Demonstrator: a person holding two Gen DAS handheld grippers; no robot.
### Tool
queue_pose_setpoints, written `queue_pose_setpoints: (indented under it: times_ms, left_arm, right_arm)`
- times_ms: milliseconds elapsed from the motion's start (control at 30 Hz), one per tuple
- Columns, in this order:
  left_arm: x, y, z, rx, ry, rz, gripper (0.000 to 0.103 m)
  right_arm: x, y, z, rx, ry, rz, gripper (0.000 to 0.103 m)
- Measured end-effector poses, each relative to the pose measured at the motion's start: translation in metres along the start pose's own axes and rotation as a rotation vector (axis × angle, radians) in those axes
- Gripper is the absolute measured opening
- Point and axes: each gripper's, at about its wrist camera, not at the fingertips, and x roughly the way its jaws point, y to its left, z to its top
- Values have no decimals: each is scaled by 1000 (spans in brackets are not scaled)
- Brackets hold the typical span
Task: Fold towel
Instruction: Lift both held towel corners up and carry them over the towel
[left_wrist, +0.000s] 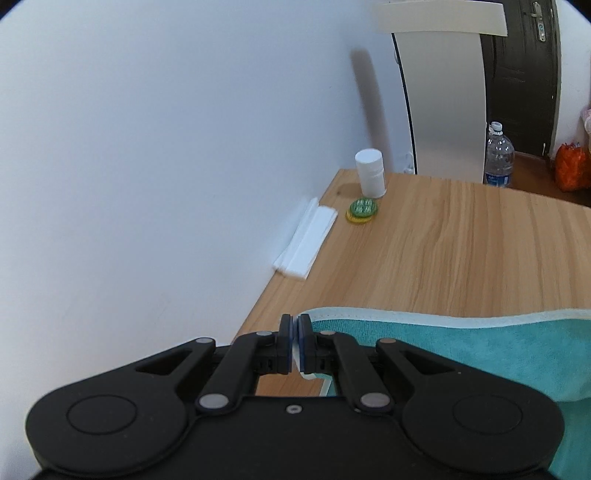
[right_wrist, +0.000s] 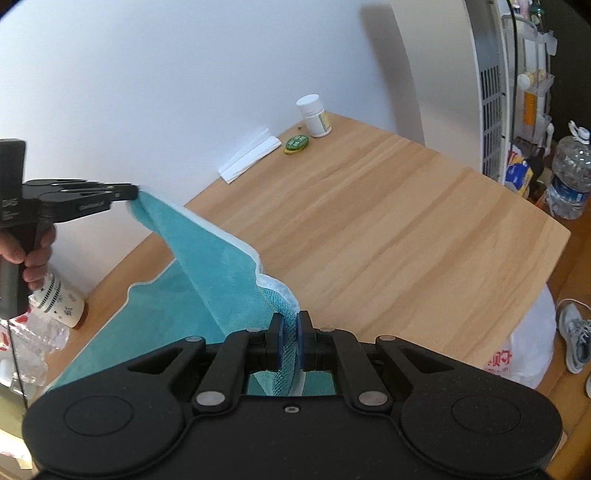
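Observation:
A teal towel (right_wrist: 207, 258) with a pale hem is lifted off the wooden table (right_wrist: 388, 221) along one edge. My left gripper (left_wrist: 294, 334) is shut on one corner of the towel (left_wrist: 461, 347), which stretches away to the right. In the right wrist view, that left gripper (right_wrist: 135, 192) holds its corner high near the wall, a hand on its handle. My right gripper (right_wrist: 289, 332) is shut on the other corner of the same edge, lower and nearer. The rest of the towel hangs down to the table between them.
Against the wall lie folded white tissues (right_wrist: 251, 155), a green and yellow tin (right_wrist: 296, 144) and a white pill bottle (right_wrist: 314, 115). A patterned cup (right_wrist: 62, 302) and crumpled plastic sit at the left. A water bottle (right_wrist: 569, 173), white bag (right_wrist: 532, 343) and shoe (right_wrist: 574, 336) lie beyond the table's right edge.

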Motion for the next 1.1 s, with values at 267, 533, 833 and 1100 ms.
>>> queue_pose_setpoints:
  times_ms: [267, 533, 833, 1100]
  left_arm:
    - [-45, 17, -45, 10, -32, -4, 3]
    - [-85, 33, -94, 16, -31, -15, 3]
    - [-130, 57, -151, 26, -35, -25, 3]
    - [-158, 88, -190, -22, -41, 9, 3]
  right_arm:
    - [-14, 33, -35, 68, -53, -84, 7]
    - [-27, 80, -75, 132, -112, -177, 7]
    - [-40, 139, -120, 110, -133, -134, 7]
    - [-48, 190, -149, 27, -114, -16, 7]
